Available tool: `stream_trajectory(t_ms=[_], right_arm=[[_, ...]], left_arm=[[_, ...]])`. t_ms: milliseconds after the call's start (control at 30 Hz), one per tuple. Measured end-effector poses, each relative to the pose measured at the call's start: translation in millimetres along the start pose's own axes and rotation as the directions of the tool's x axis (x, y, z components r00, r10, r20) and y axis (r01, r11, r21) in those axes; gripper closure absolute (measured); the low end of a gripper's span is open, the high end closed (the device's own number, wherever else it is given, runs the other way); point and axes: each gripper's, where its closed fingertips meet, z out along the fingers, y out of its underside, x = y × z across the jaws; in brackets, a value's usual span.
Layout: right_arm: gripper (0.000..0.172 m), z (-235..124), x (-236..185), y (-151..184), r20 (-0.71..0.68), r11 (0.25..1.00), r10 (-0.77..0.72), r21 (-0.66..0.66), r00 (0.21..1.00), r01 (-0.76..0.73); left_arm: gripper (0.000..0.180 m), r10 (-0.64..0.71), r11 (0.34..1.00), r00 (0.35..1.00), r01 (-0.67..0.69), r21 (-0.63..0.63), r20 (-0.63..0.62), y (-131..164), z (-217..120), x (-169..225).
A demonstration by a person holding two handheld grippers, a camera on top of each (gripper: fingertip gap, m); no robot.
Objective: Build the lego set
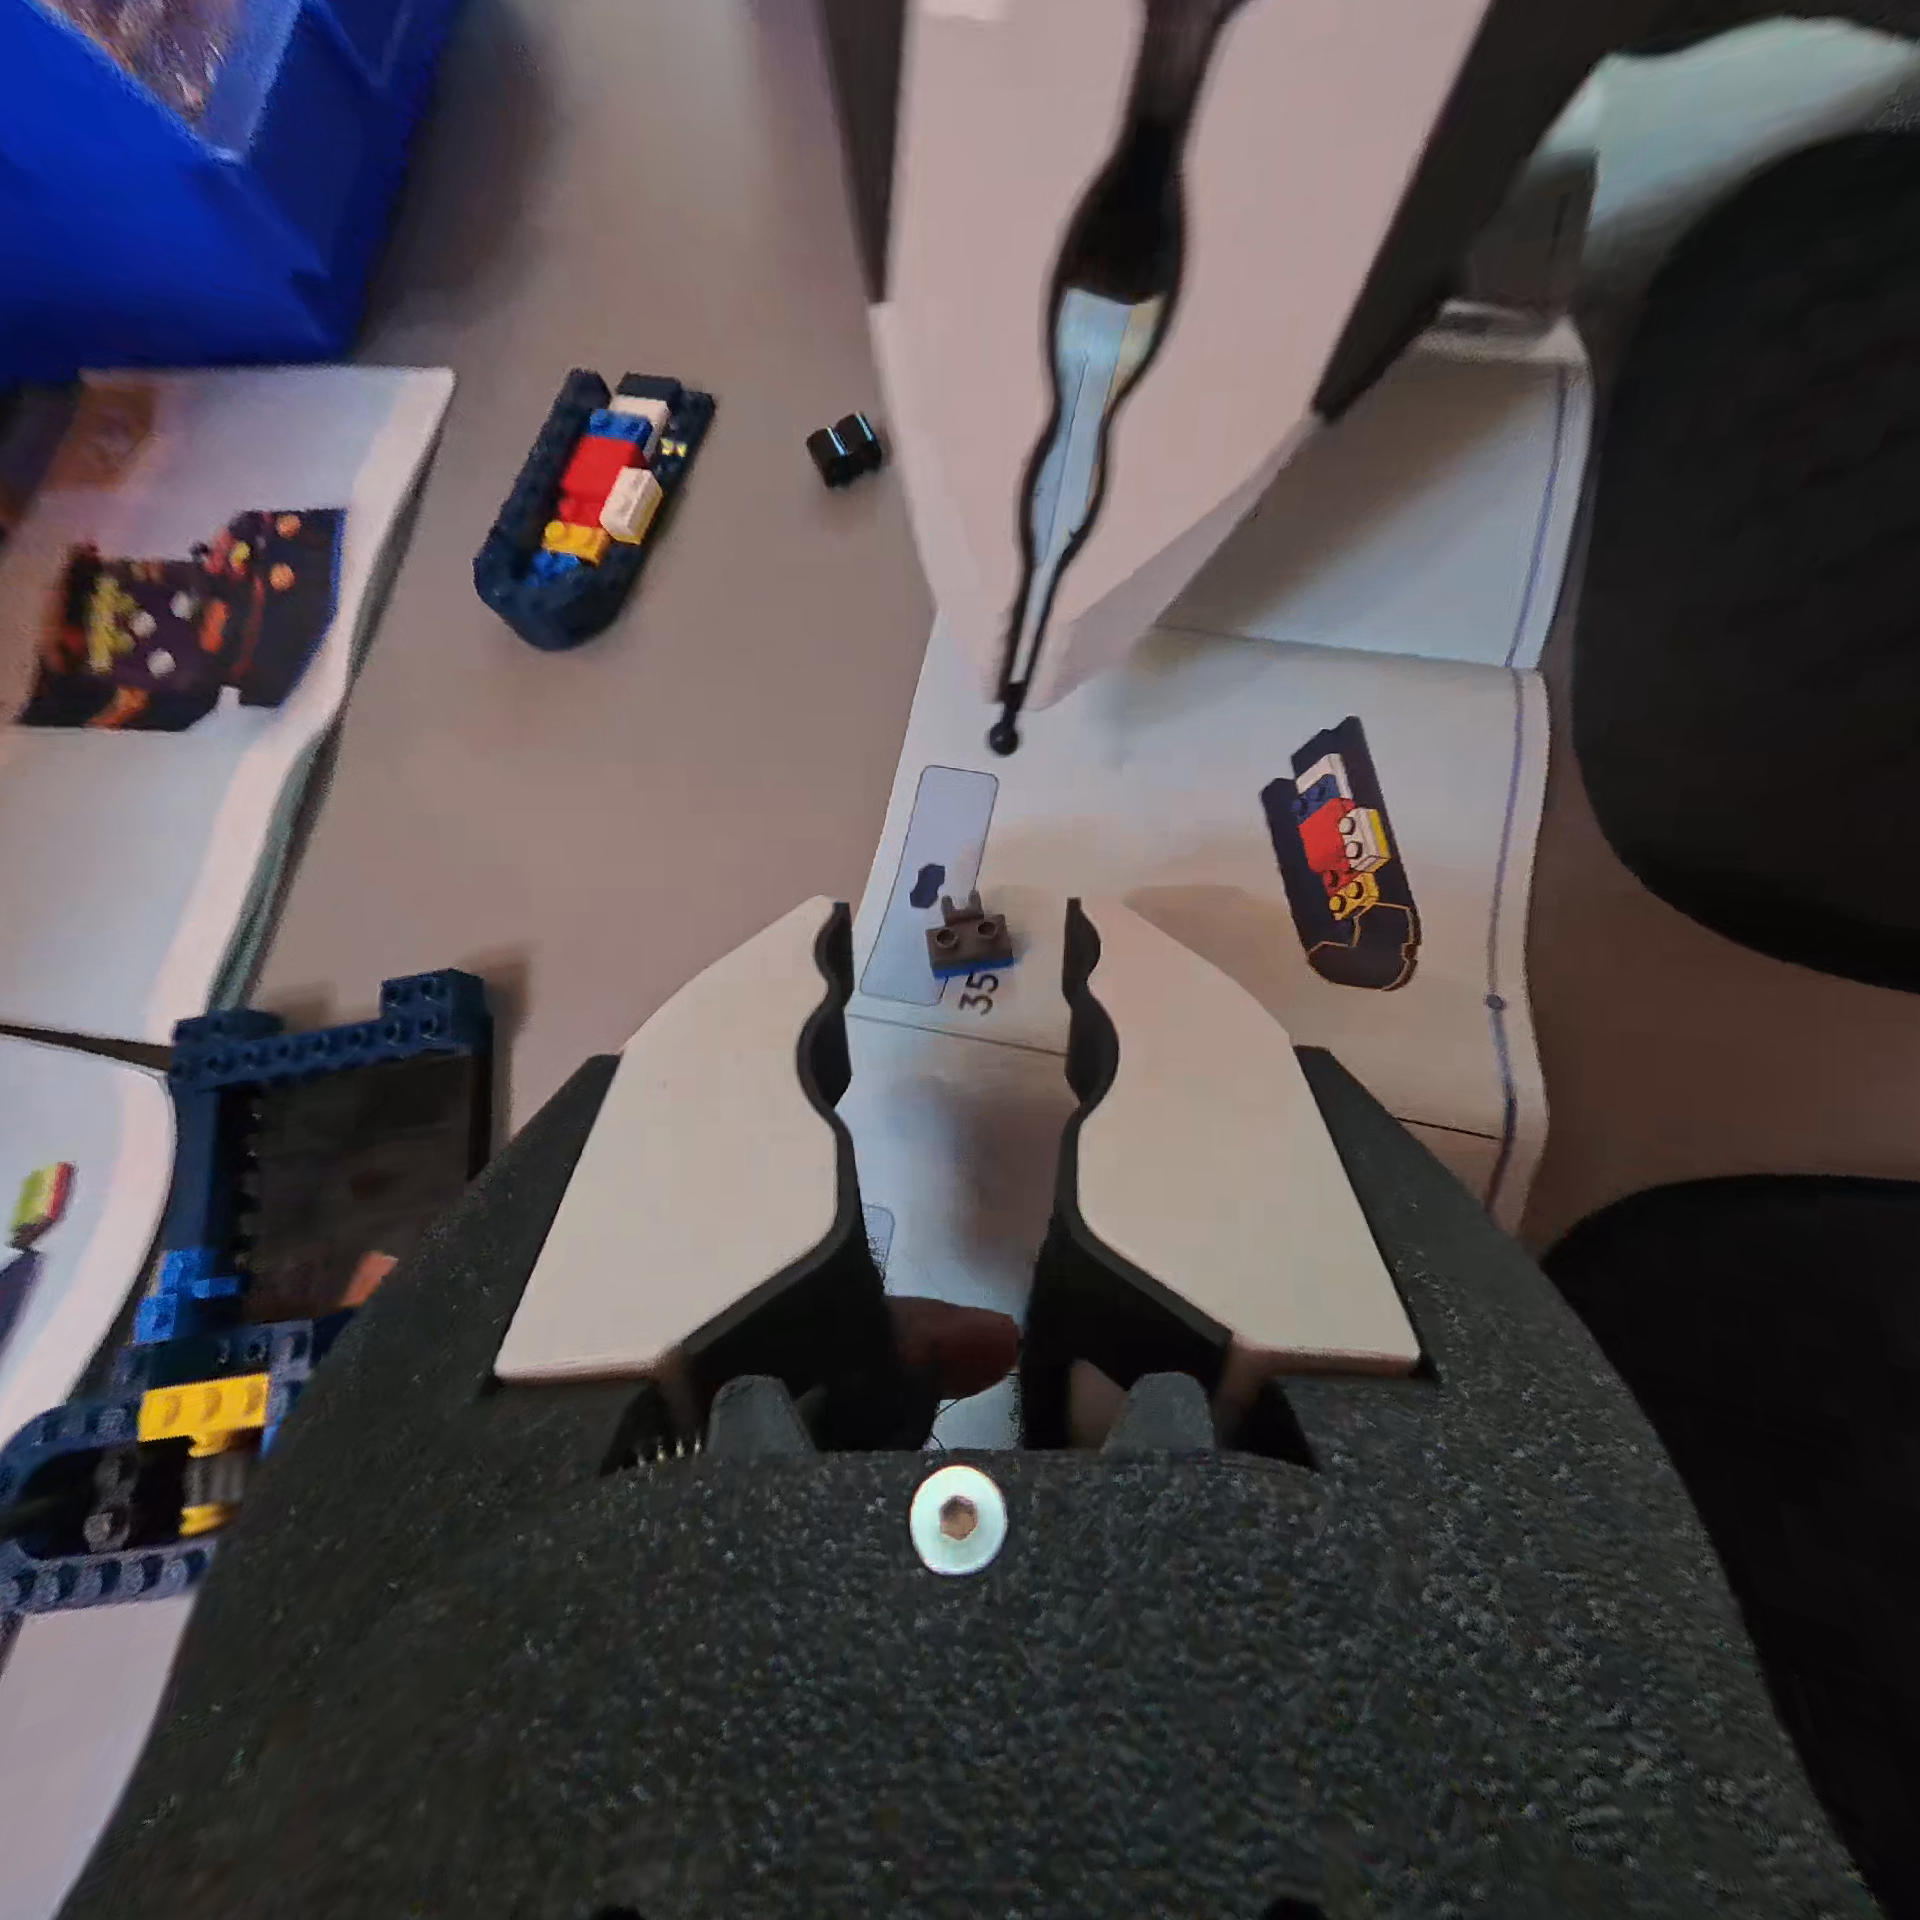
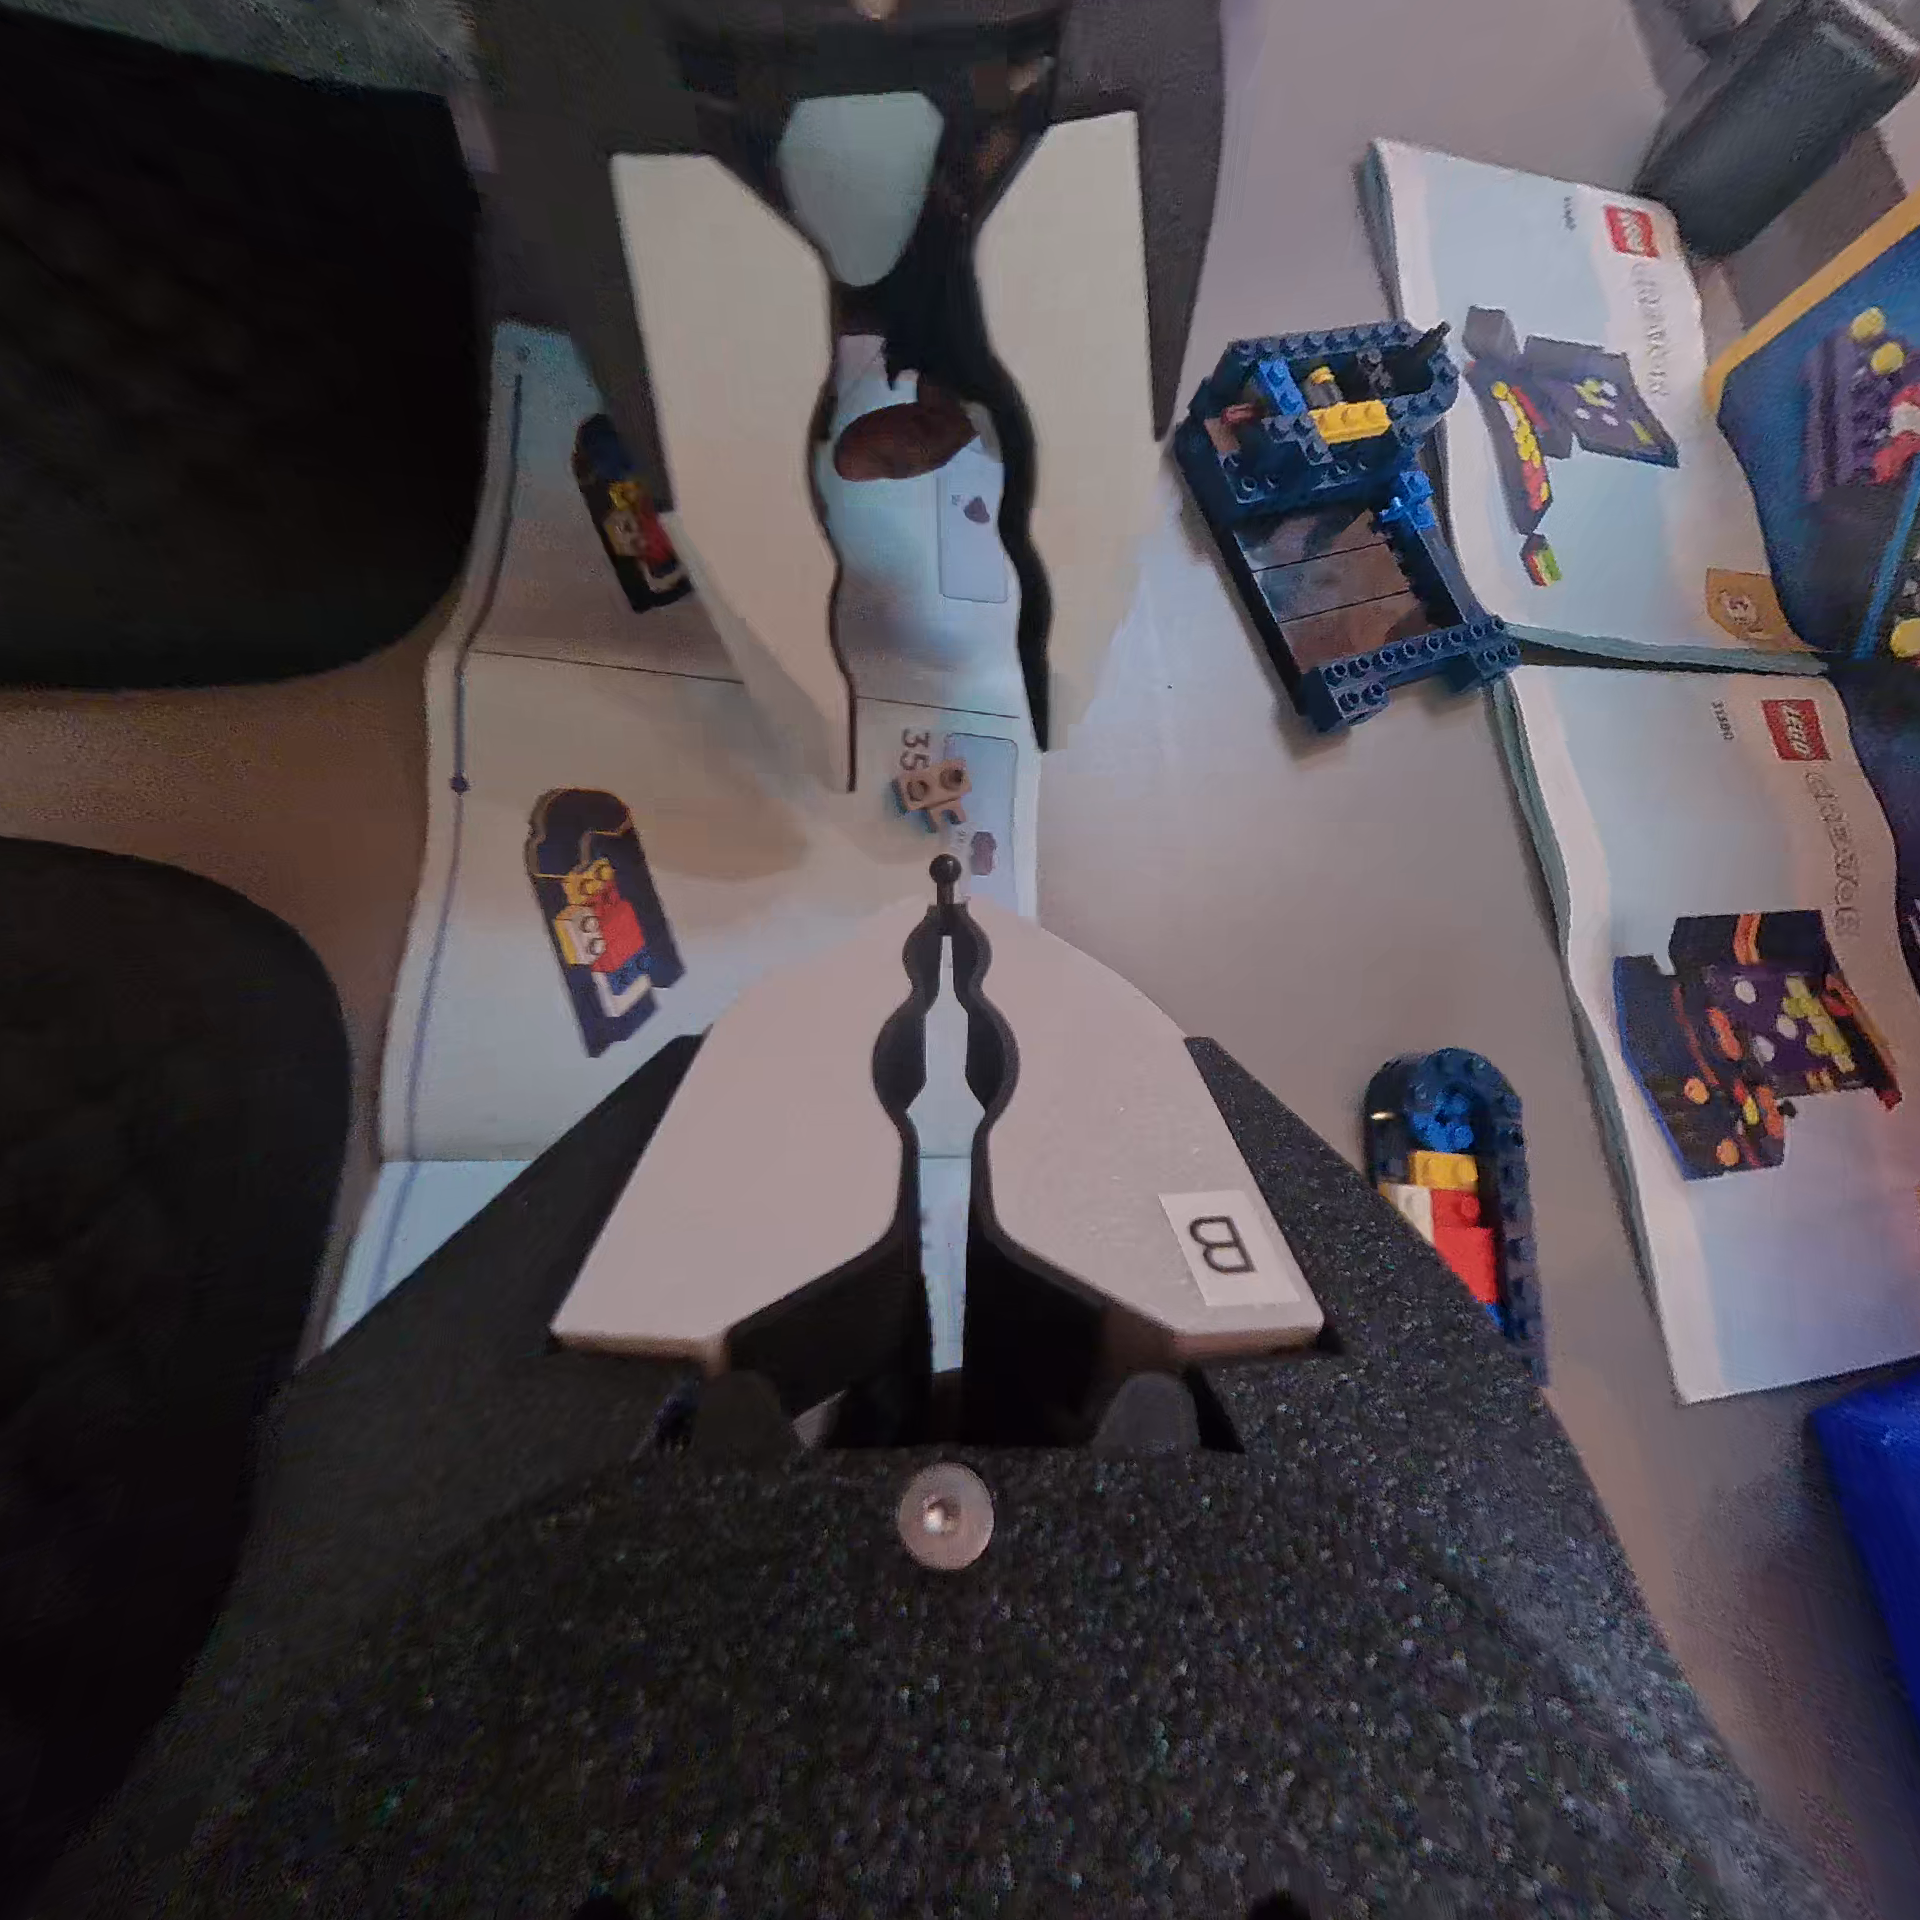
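The left hand-held gripper (image 1: 954, 914) stands with its pale, wavy-edged fingers (image 1: 727, 1091) well apart and nothing between the black pads. Just ahead of its tips, on the glossy open instruction booklet (image 1: 1195, 831), lies a small brown-grey studded plate (image 1: 971, 940) with a two-pronged clip at its far end and a blue layer beneath; neither pad touches it.

The right hand-held gripper (image 2: 943, 914) faces it from across the page. Its fingers are closed together on a thin black pin with a ball end (image 2: 943, 871), the round knob sticking out past the tips and pointing at the little plate (image 2: 935, 790), near it but apart.

To the left hand-held gripper's left, on the smooth beige worktop (image 1: 644, 790), sit a dark-blue, round-nosed brick hull (image 1: 592, 509) packed with red, white, yellow and blue bricks, a small shiny black double-cylinder piece (image 1: 844, 449), and closer in, a larger blue frame build with dark panels (image 1: 312, 1164). Closed booklets (image 2: 1662, 935) lie beyond those.
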Motion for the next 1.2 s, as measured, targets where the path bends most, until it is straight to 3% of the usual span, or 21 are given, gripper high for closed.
stream_trajectory(t_ms=[67,200,500,1200], right_arm=[[0.17,9,6,2,0.045,1.0,-0.021,-0.001,0.999,0.021],[0.17,21,7,10,0.109,1.0,-0.025,-0.006,0.994,0.026],[0.17,29,-4,10,0.17,0.999,-0.036,0.035,0.985,0.031],[0.171,35,-5,7,0.149,0.994,-0.09,0.073,0.985,0.08]], left_arm=[[0.146,0.012,1.0,0.999,-0.011,-0.018,0.041,4,5,-2],[0.164,-0.014,0.999,1.0,0.014,-0.041,0.0,13,9,2],[0.164,-0.031,0.999,0.998,0.031,-0.012,-0.052,15,10,4],[0.164,0.022,0.99,0.991,-0.04,-0.132,-0.133,15,11,5]])
